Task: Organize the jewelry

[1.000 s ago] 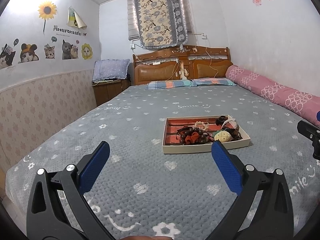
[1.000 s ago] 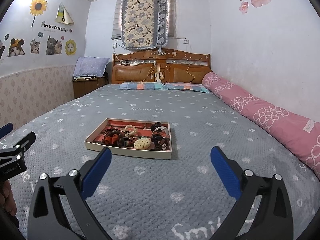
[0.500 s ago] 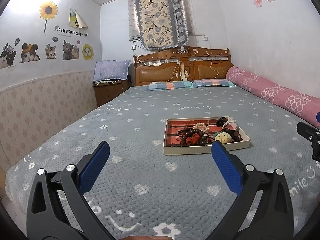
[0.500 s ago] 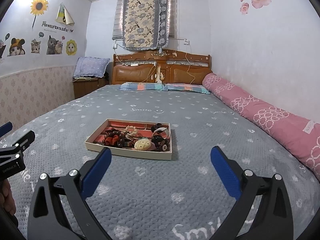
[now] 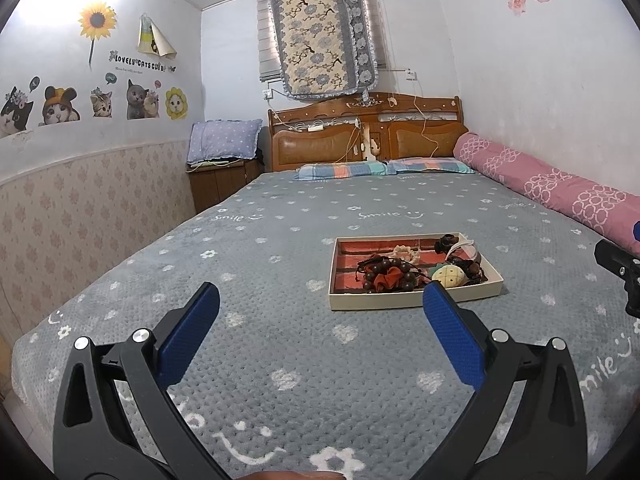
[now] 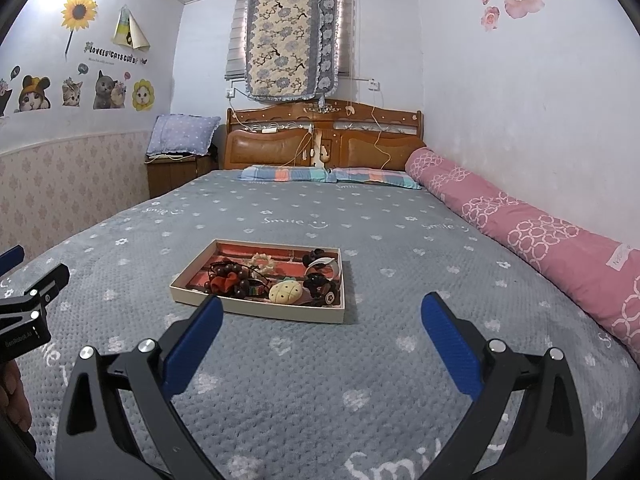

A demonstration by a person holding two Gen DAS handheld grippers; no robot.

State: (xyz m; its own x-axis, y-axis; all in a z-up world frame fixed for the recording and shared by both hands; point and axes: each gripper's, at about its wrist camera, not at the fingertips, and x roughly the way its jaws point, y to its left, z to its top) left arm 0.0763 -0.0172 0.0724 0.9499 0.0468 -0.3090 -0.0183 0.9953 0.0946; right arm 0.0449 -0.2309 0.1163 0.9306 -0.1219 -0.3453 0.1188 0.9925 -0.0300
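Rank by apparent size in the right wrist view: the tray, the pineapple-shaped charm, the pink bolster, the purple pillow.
Largest to smallest:
1. pink bolster
2. tray
3. purple pillow, farther away, so true size unsure
4. pineapple-shaped charm

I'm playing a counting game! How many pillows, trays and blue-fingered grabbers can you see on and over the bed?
Checked pillows at the headboard: 2, one on the left and one on the right
Long pink bolster pillow: 1
Tray of jewelry: 1
Hand-held grippers: 2, the left hand-held gripper and the right hand-held gripper, both open
Total: 6
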